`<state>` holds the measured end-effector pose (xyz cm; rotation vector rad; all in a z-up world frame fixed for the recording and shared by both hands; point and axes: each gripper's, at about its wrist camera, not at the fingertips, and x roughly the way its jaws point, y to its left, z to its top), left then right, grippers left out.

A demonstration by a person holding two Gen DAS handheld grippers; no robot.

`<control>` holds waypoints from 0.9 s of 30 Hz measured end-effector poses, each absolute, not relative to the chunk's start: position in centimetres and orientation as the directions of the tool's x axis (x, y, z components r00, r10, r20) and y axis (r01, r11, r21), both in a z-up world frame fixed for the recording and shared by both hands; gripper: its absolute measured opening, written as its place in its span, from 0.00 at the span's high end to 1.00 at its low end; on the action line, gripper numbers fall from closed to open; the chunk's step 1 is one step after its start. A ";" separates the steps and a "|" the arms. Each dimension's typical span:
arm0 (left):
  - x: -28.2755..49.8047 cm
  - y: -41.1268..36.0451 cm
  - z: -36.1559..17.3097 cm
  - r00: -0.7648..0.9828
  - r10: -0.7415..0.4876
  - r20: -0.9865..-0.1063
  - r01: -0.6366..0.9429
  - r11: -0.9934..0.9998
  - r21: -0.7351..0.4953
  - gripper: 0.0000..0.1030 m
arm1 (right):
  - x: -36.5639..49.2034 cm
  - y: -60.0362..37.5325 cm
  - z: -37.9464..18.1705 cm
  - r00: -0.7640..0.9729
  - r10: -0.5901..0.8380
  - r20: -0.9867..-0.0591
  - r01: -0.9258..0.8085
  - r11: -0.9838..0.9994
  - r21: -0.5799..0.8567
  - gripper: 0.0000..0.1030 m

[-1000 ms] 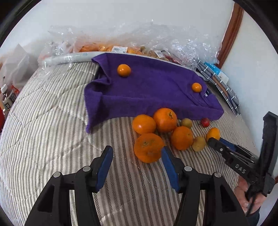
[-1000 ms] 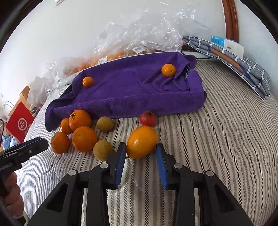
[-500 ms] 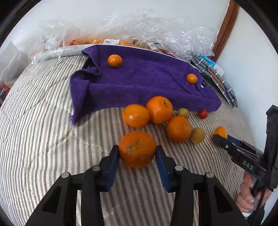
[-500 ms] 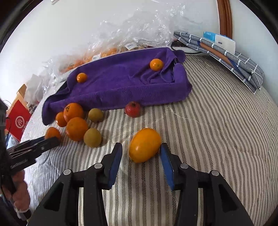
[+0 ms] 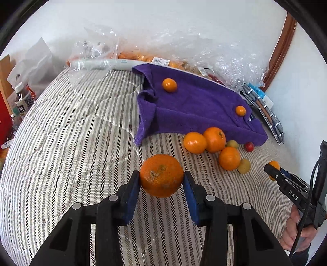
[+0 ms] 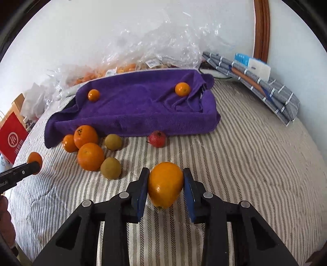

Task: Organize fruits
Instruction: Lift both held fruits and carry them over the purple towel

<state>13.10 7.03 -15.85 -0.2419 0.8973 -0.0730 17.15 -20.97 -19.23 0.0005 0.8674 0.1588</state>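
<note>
Striped bedding (image 5: 71,143) serves as the sorting ground. A large orange (image 5: 161,178) is clamped in the left gripper (image 5: 161,182), a smooth yellow-orange fruit (image 6: 165,184) in the right gripper (image 6: 165,185), its jaws just closed. Both are apparently bound for the purple towel (image 6: 143,106) beyond, where two small oranges are already laid.

A striped bedcover (image 5: 77,143) spreads across the bed. Crumpled clear plastic wrap (image 6: 163,41) lies heaped against the white wall (image 5: 163,18). A folded checked cloth (image 6: 265,94) rests by the brown wooden frame (image 6: 261,28). A red bag (image 6: 12,137) and a bottle (image 5: 22,100) stand beside the bed.
</note>
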 end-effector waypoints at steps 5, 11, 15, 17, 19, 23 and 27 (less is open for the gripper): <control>12.1 6.6 -14.1 0.640 -0.179 -0.747 -0.024 0.967 -0.253 0.61 | 15.8 -21.0 -17.4 0.650 0.141 -0.746 -0.134 0.989 0.070 0.68; 11.4 6.0 -11.8 0.664 -0.178 -0.727 -0.014 0.968 -0.251 0.61 | 14.4 -21.0 -14.8 0.682 0.142 -0.718 -0.140 0.988 0.063 0.68; 11.0 5.9 -10.4 0.674 -0.188 -0.714 -0.010 0.965 -0.263 0.61 | 13.7 -21.4 -13.3 0.693 0.143 -0.707 -0.128 0.989 0.075 0.68; 10.8 6.0 -9.5 0.685 -0.186 -0.705 -0.009 0.965 -0.263 0.61 | 13.5 -21.6 -12.5 0.703 0.139 -0.698 -0.124 0.990 0.072 0.68; 10.7 6.0 -8.7 0.696 -0.182 -0.695 -0.006 0.966 -0.259 0.61 | 13.3 -21.8 -11.9 0.711 0.133 -0.690 -0.120 0.990 0.067 0.68; 10.9 5.9 -7.4 0.710 -0.174 -0.682 -0.007 0.967 -0.255 0.61 | 13.2 -22.4 -11.0 0.727 0.136 -0.673 -0.111 0.991 0.081 0.68; 11.1 5.9 -6.5 0.720 -0.169 -0.673 -0.007 0.968 -0.251 0.61 | 13.4 -22.8 -10.5 0.729 0.134 -0.672 -0.098 0.991 0.091 0.68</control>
